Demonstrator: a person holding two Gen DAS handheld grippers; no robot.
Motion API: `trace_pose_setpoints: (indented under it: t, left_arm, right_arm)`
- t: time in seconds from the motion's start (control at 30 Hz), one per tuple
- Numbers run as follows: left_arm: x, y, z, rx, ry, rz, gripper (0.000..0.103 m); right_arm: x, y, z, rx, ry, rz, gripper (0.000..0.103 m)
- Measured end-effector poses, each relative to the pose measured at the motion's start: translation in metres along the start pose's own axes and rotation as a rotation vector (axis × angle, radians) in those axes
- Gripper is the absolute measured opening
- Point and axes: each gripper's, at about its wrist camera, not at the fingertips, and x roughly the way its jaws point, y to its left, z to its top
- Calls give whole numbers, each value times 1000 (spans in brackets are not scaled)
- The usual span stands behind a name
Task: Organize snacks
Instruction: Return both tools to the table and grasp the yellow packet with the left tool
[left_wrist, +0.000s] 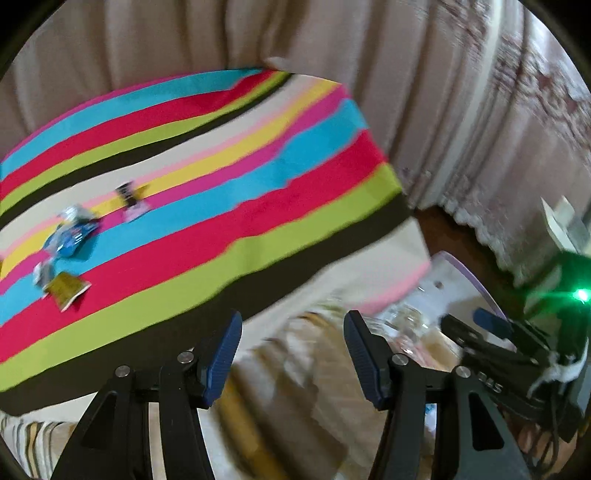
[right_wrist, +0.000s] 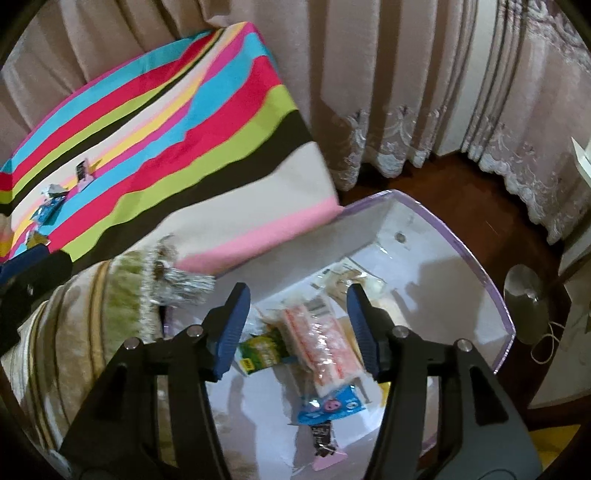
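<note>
right gripper (right_wrist: 299, 325) agape — snack packets (right_wrist: 325, 343) loose in white box (right_wrist: 461, 266) beneath

Looked like a home living room: long pleated curtains (right_wrist: 388, 74) with lace hems, dark wood floor (right_wrist: 461, 177), fringed cushion (right_wrist: 92, 314), striped cloth (left_wrist: 221, 177) holding snack packets (left_wrist: 70, 236).

- Snack packets (right_wrist: 325, 347) heaped in white bin (right_wrist: 461, 236): pink-orange, green, blue.
- Loose snacks (left_wrist: 70, 236) scattered flat on striped cloth (left_wrist: 229, 192).
</note>
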Motion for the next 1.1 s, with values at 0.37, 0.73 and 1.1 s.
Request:
trace_pose_setpoints:
  t: [0.37, 0.73, 1.1]
  left_arm:
    - [-11, 135, -4, -331, -24, 140, 58]
    - [2, 245, -25, -650, 5, 122, 58]
    - [43, 266, 7, -612, 47, 138, 55]
  right_arm:
    - [-1, 56, 4, -91, -4, 59, 62]
    - [1, 102, 13, -166, -15, 107, 65]
    - [8, 136, 32, -215, -31, 149, 68]
